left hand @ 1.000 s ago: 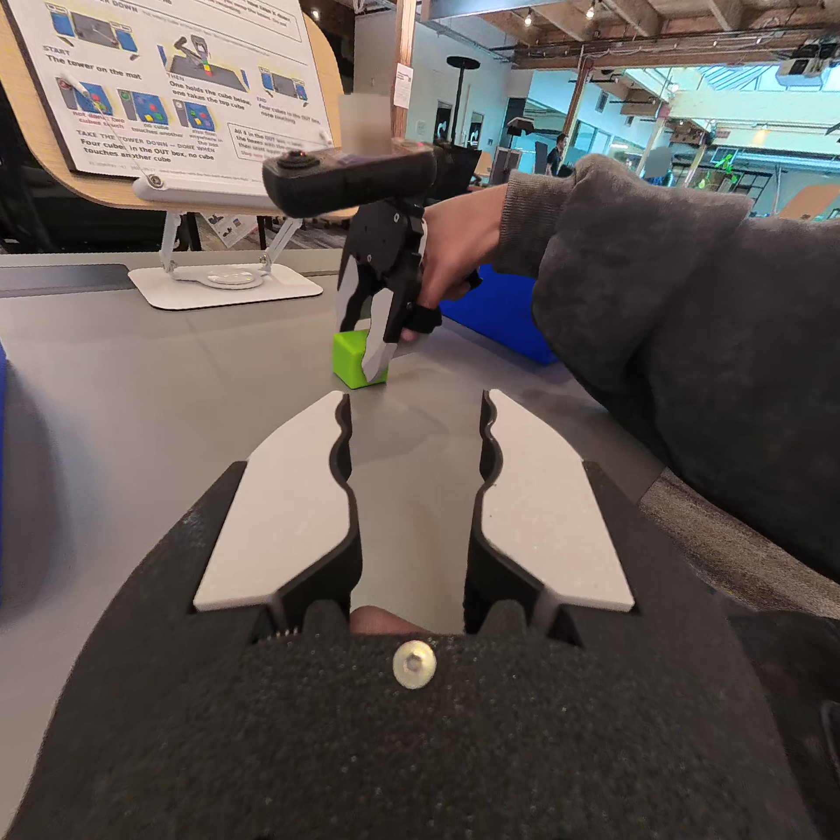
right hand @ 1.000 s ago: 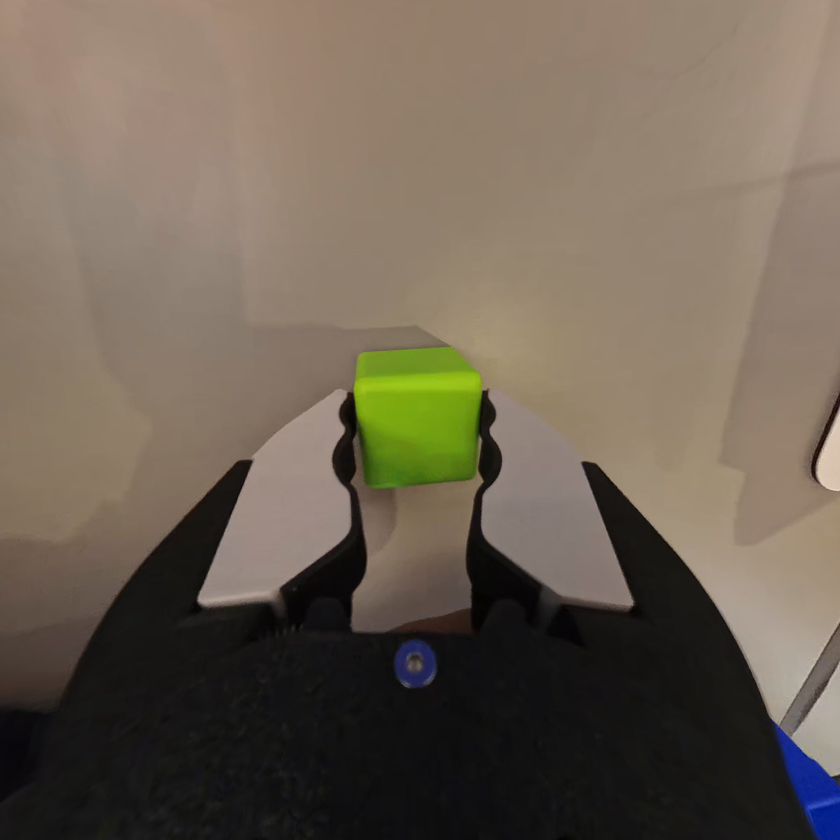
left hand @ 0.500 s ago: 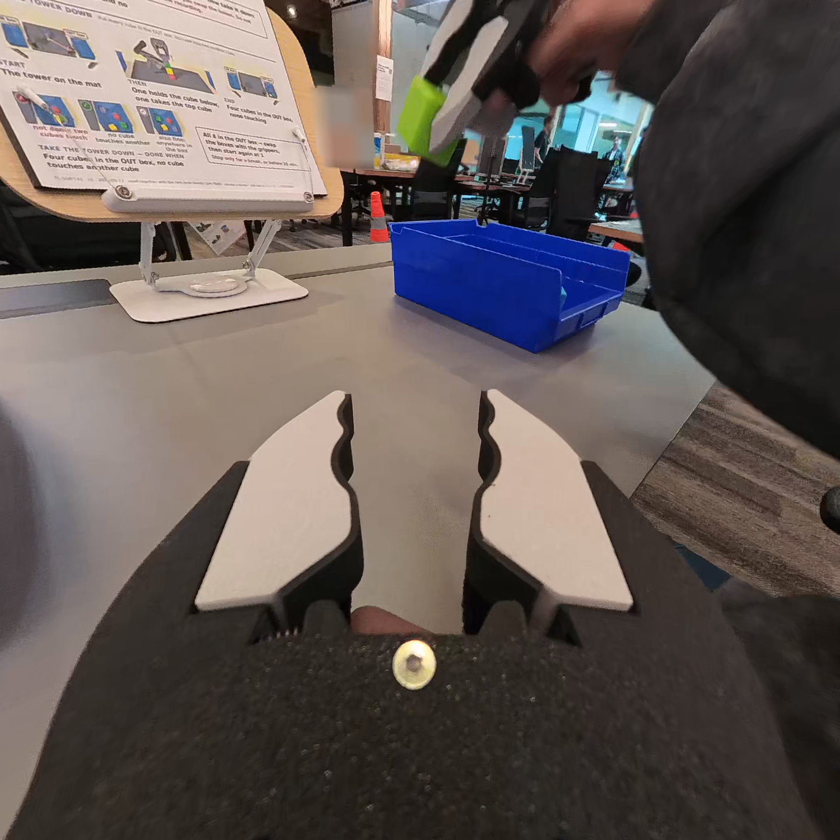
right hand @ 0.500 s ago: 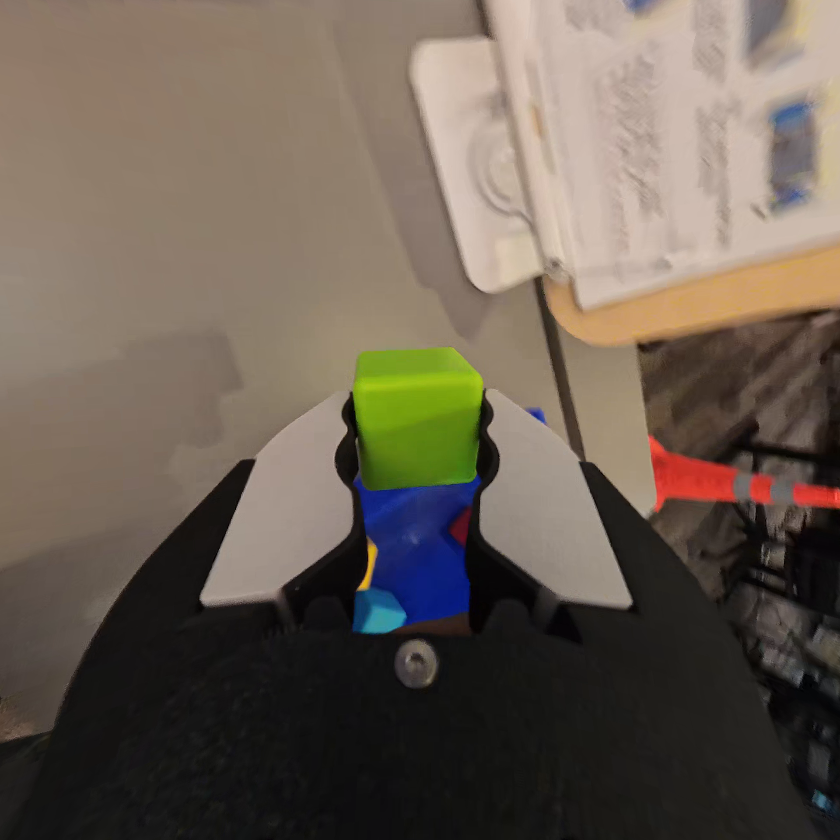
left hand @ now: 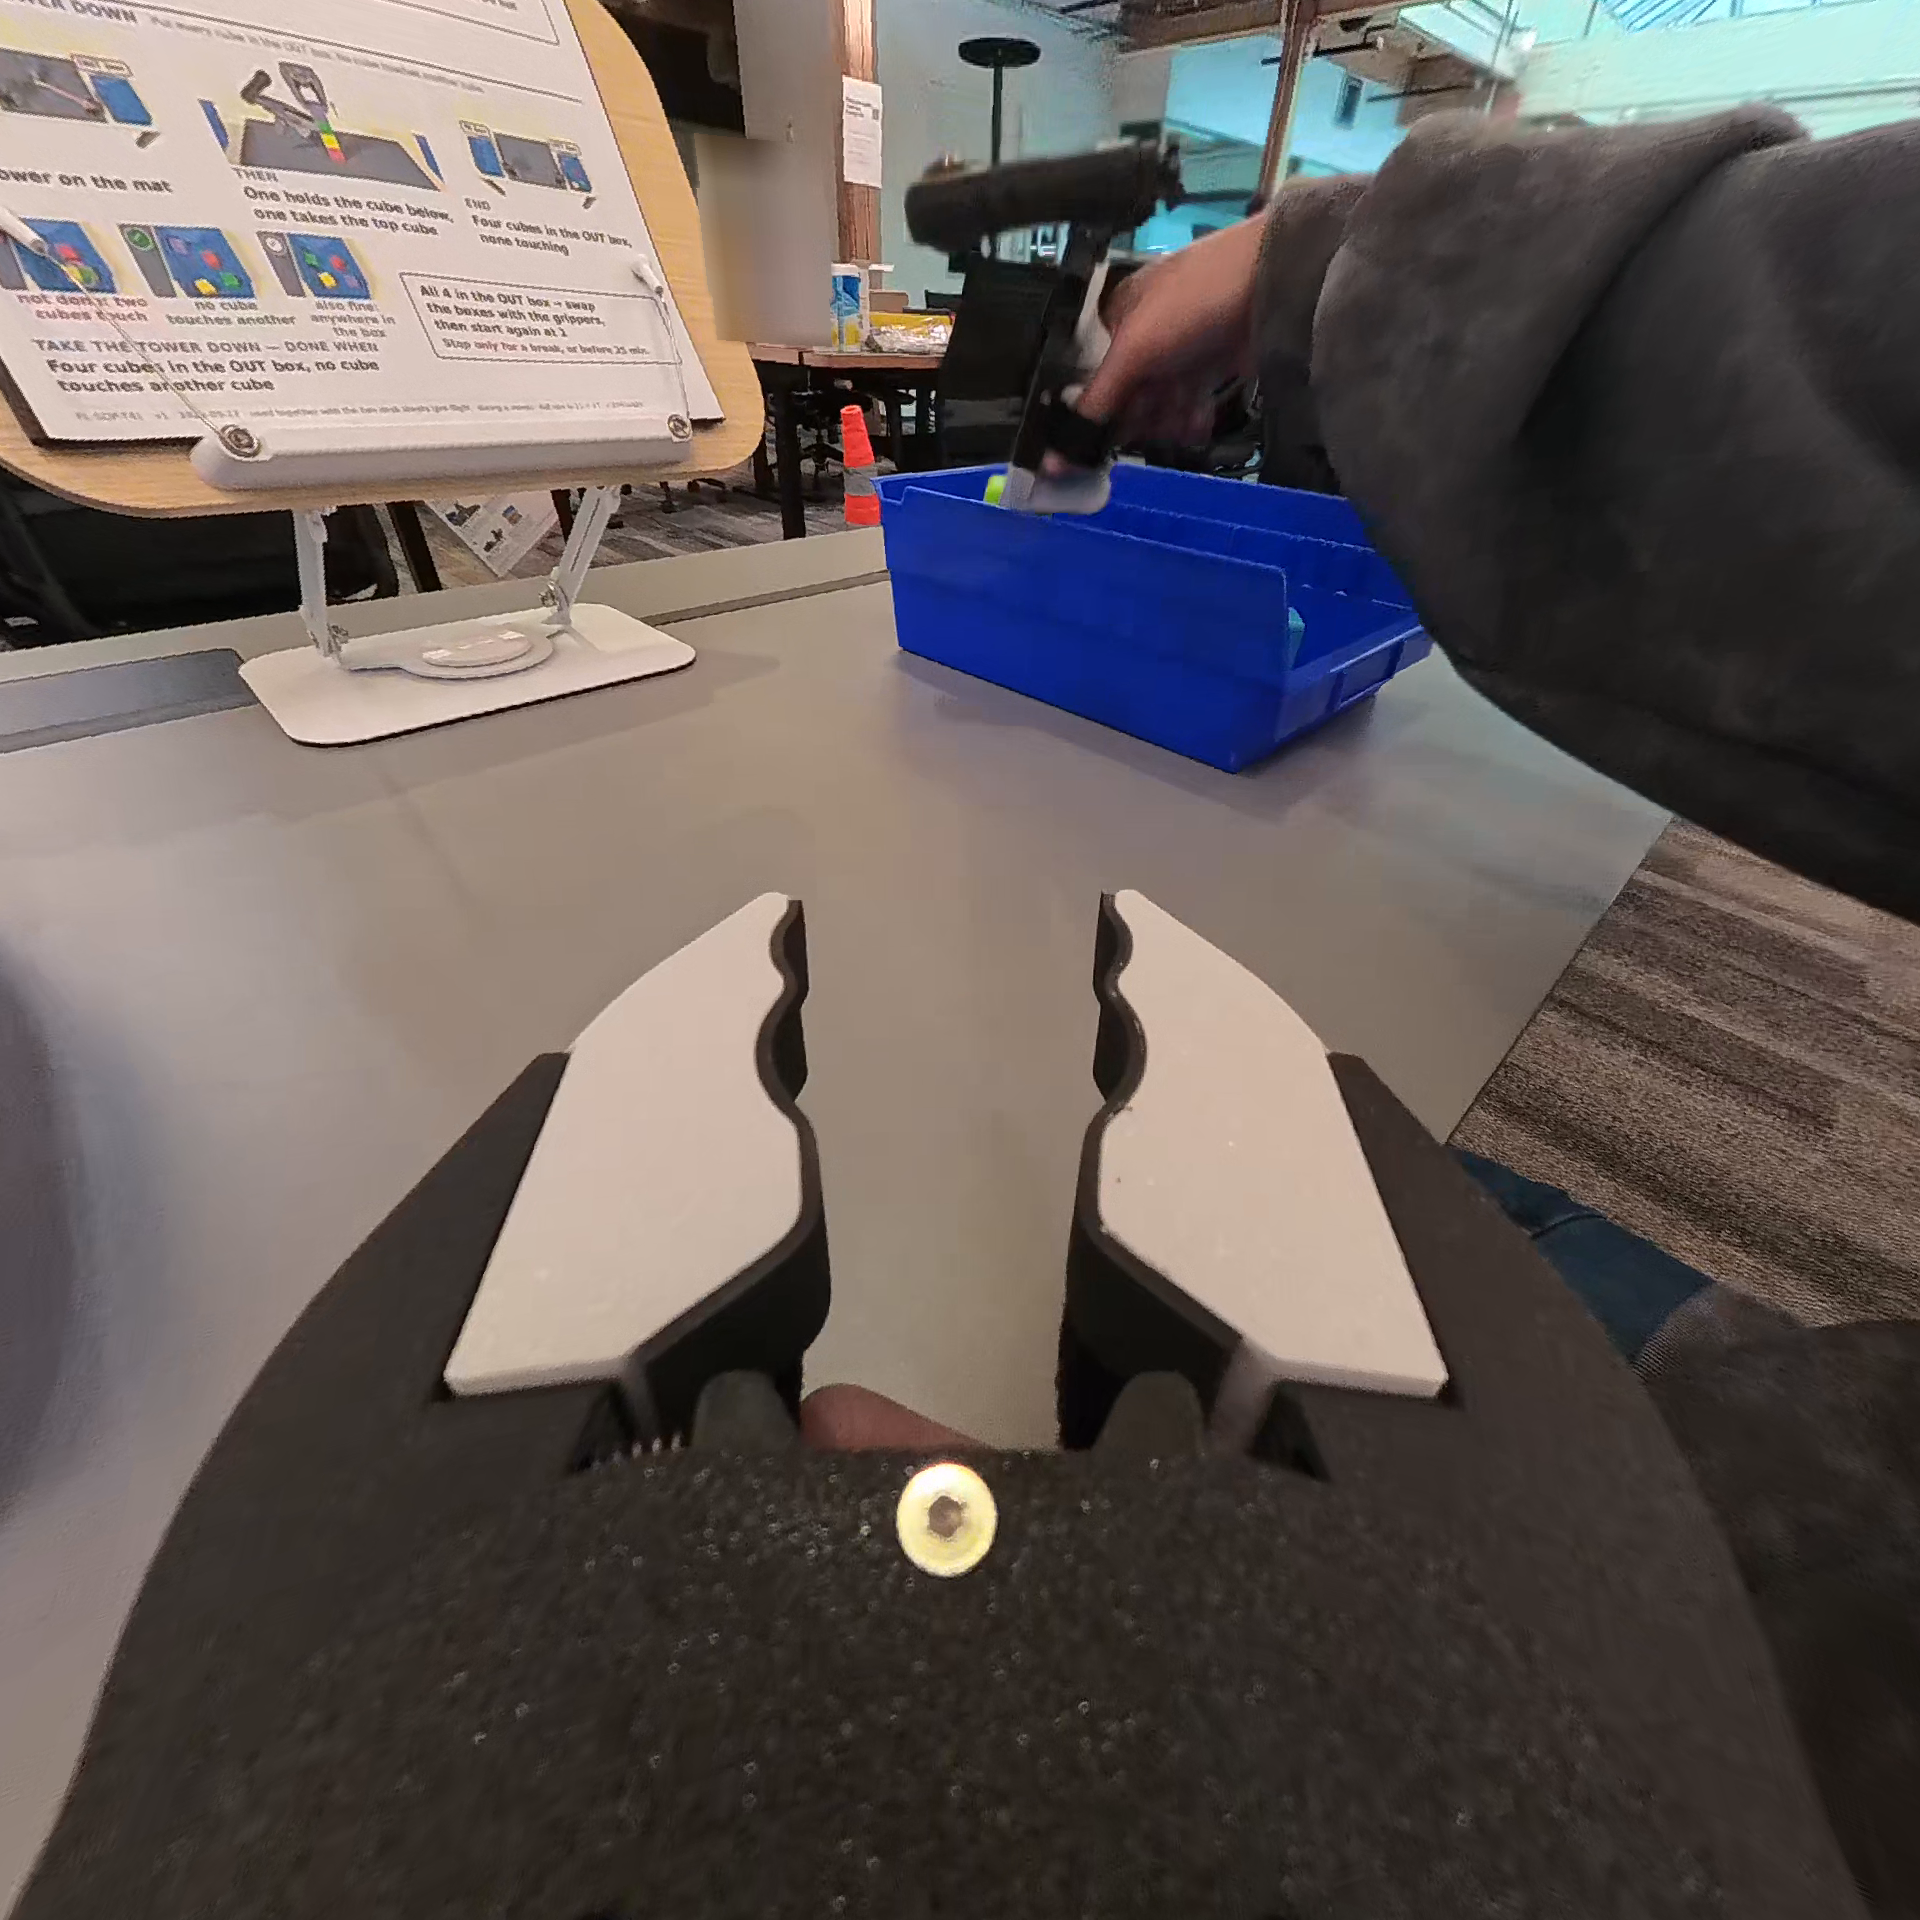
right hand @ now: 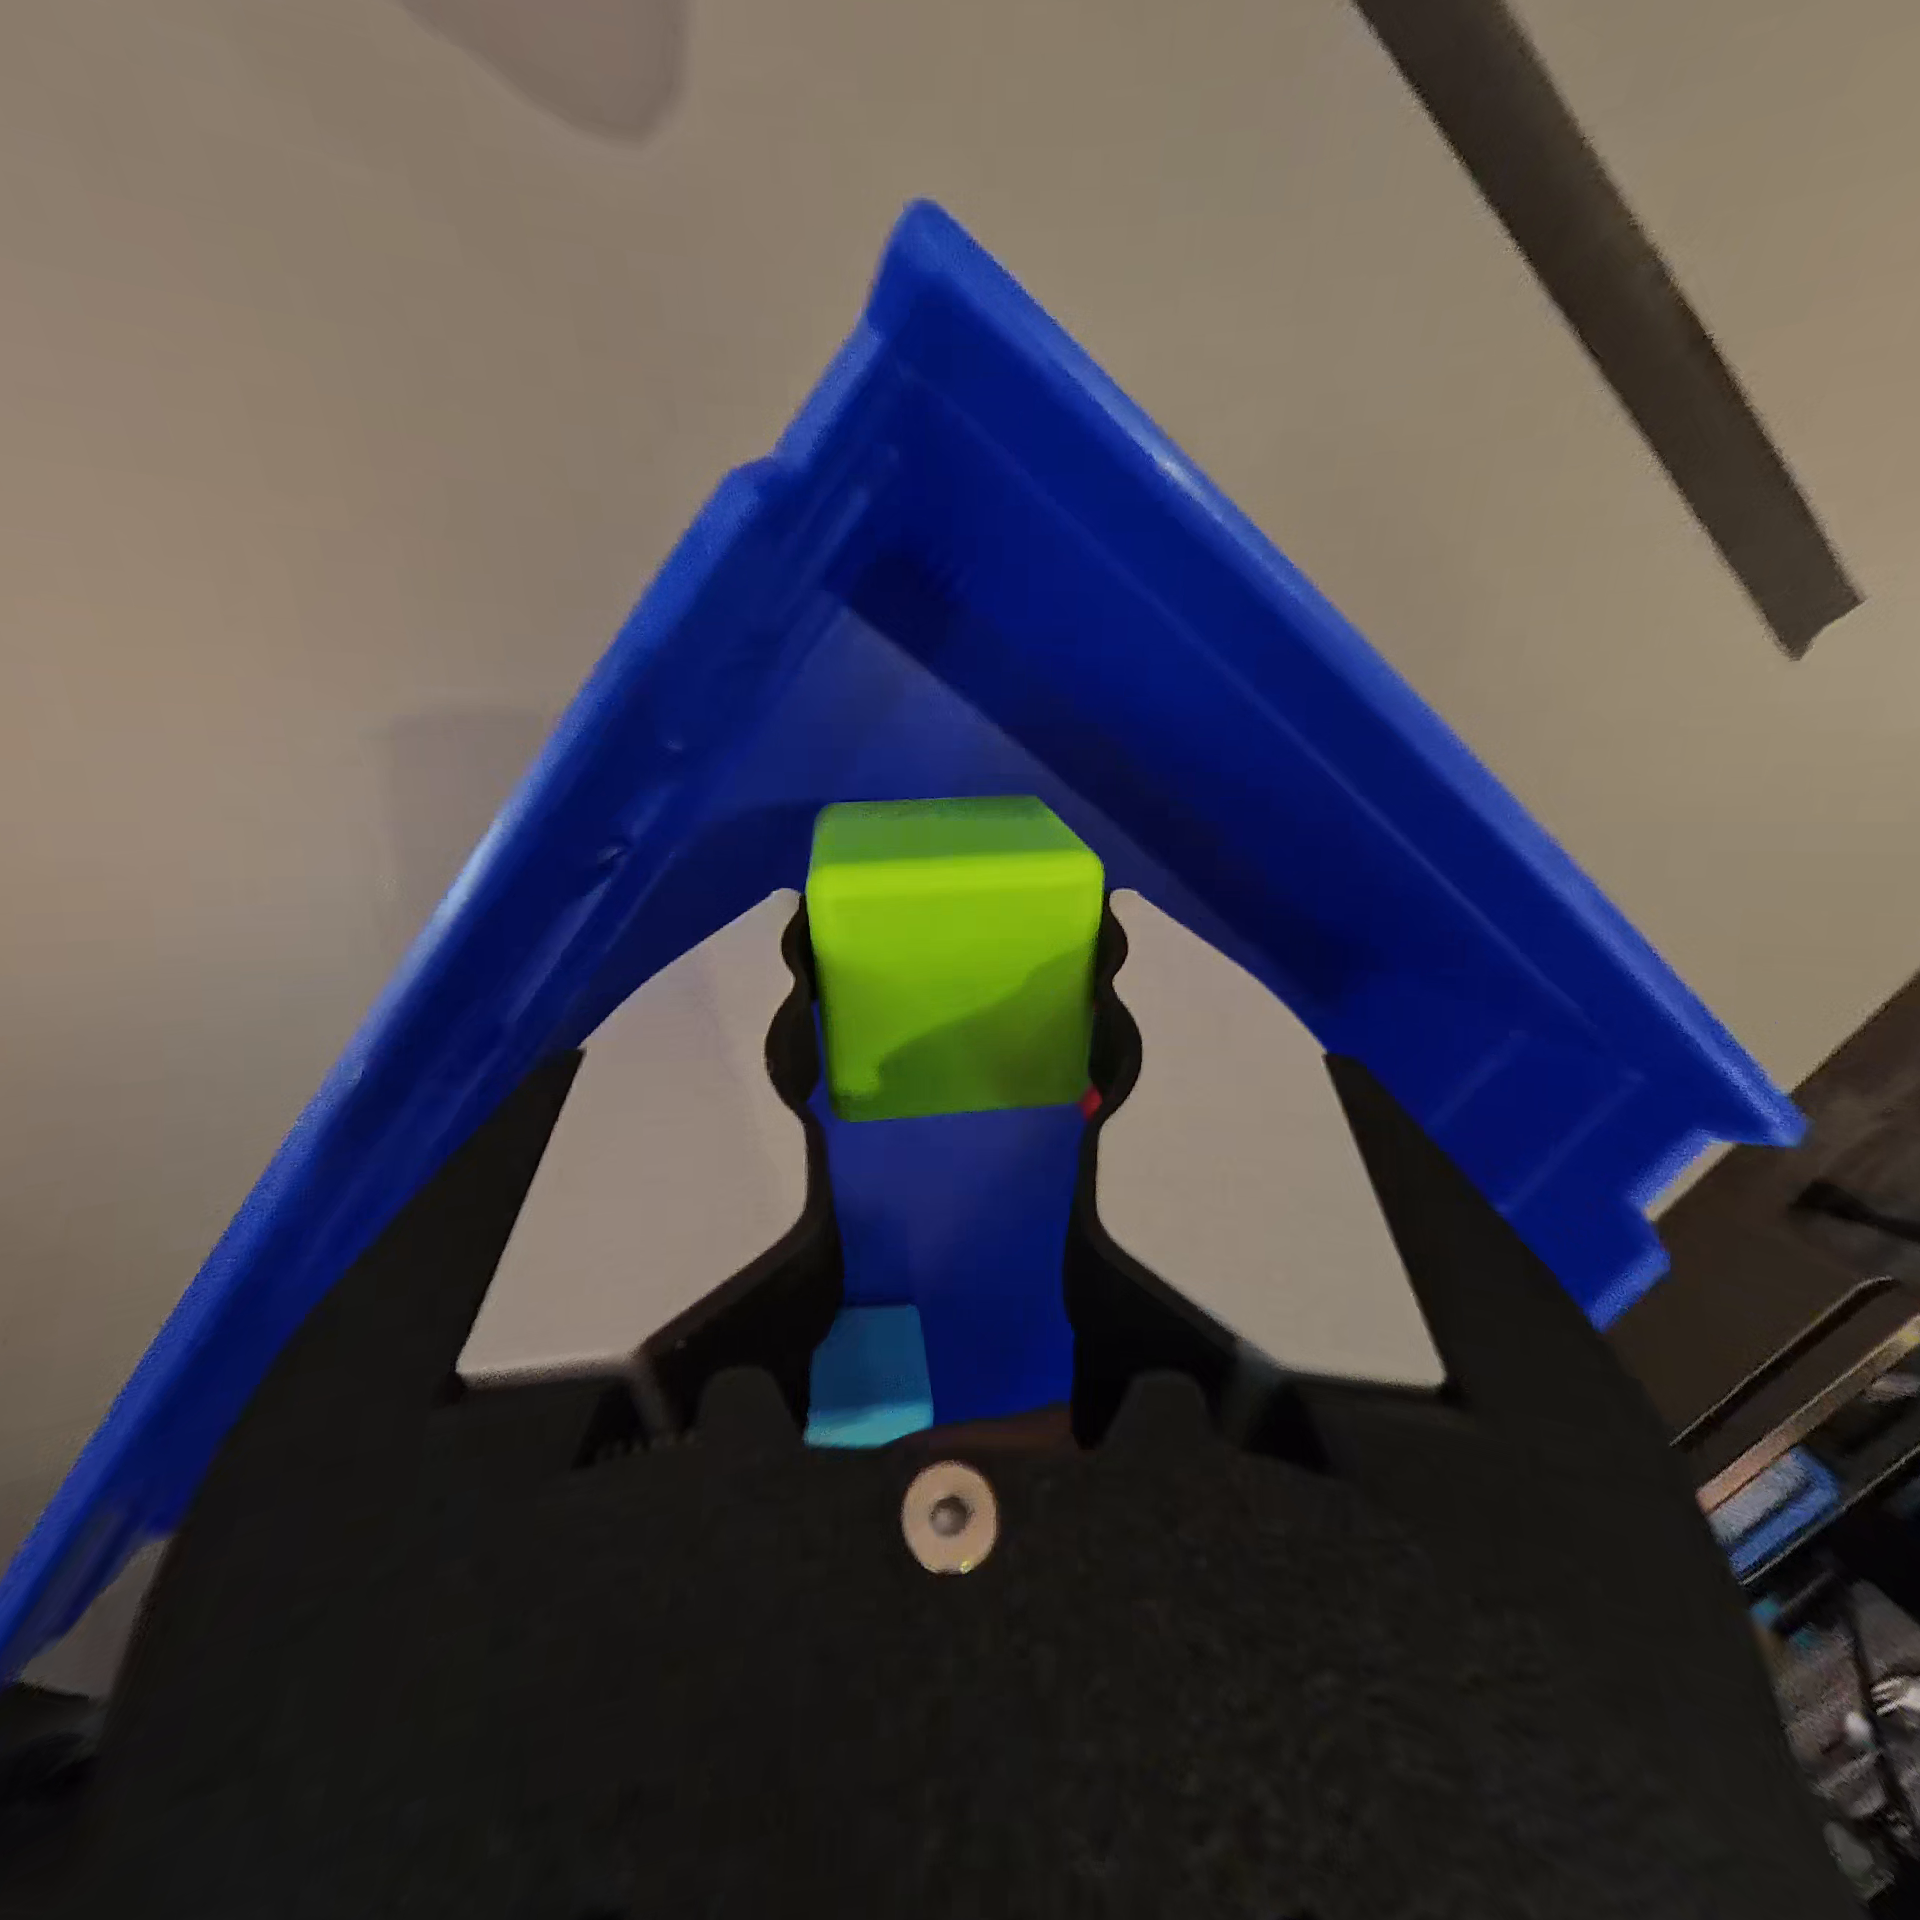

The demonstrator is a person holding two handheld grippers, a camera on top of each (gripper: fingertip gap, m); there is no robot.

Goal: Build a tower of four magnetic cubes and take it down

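Note:
My right gripper (right hand: 951,935) is shut on a lime green cube (right hand: 954,961) and holds it inside a blue bin (right hand: 1195,665), near its far corner. A light blue cube (right hand: 871,1387) lies on the bin floor below, and a sliver of a red cube (right hand: 1089,1103) shows by the right finger. In the left wrist view the right gripper (left hand: 1044,497) dips into the blue bin (left hand: 1091,623) with the green cube (left hand: 995,486) just showing. My left gripper (left hand: 948,977) is open and empty, low over the grey table (left hand: 520,883).
An instruction board (left hand: 312,218) on a white stand (left hand: 468,665) stands at the table's back left. A person's grey sleeve (left hand: 1610,468) reaches across from the right. The table's right edge drops to carpet (left hand: 1714,1091). A dark strip (right hand: 1621,312) crosses the table beyond the bin.
My right gripper lifted the green cube off the table, carried it up and right, and lowered it into the blue bin. My left gripper stayed open and roughly in place.

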